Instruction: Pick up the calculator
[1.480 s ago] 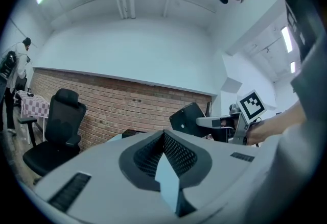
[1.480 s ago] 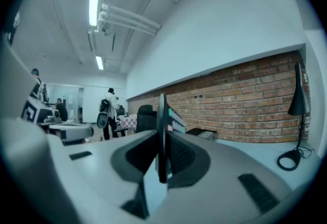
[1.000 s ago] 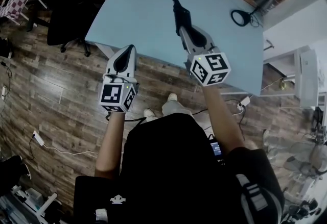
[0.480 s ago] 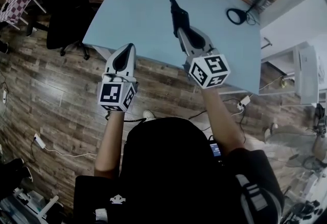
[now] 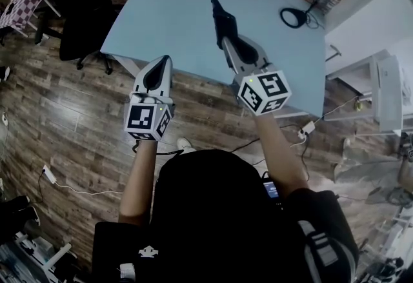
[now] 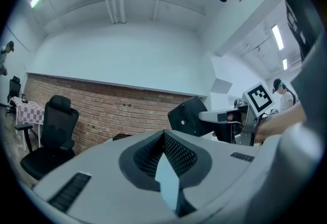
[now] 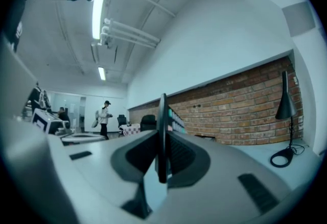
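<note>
Black calculator (image 5: pixel 218 16) hangs above the blue table (image 5: pixel 161 17) in the head view, pinched by the right gripper (image 5: pixel 226 35). The left gripper (image 5: pixel 164 61), off the table's near edge, is closed on nothing. The right gripper view shows the calculator edge-on between the jaws. Hold tight and lift slowly, so it cannot slip.

Black calculator (image 5: pixel 219 16): thin slab with pale keys on one face, standing on edge. It is clamped in the right gripper (image 5: pixel 229 42), held above the light-blue bench (image 5: pixel 161 17).
</note>
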{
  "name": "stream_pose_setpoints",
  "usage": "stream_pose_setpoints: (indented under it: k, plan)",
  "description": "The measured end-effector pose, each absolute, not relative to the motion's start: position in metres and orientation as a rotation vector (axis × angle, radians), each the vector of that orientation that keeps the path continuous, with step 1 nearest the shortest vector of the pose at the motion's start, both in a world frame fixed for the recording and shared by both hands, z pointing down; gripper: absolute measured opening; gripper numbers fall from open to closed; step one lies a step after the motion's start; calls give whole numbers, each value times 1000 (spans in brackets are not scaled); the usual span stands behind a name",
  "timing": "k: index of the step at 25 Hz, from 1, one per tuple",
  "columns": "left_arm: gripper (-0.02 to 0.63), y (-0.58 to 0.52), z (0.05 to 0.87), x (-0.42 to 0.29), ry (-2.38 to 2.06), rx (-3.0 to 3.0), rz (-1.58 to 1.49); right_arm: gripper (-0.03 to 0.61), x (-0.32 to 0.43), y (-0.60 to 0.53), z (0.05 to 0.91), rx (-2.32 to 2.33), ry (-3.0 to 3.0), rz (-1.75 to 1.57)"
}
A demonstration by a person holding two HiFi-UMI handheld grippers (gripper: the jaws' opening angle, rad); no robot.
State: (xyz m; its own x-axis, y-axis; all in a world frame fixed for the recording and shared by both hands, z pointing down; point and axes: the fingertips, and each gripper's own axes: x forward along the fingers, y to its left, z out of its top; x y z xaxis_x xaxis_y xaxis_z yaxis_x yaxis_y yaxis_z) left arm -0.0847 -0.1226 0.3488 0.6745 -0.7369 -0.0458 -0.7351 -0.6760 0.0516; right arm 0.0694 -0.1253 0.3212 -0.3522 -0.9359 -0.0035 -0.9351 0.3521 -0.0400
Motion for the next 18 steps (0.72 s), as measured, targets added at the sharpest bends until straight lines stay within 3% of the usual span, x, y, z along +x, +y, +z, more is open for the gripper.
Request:
stream_pose_setpoints:
  k: [18]
  plan:
    - [8,-70,324,-54,-1290,2883,-115,55,90,-68,299,-1703,2557,-16]
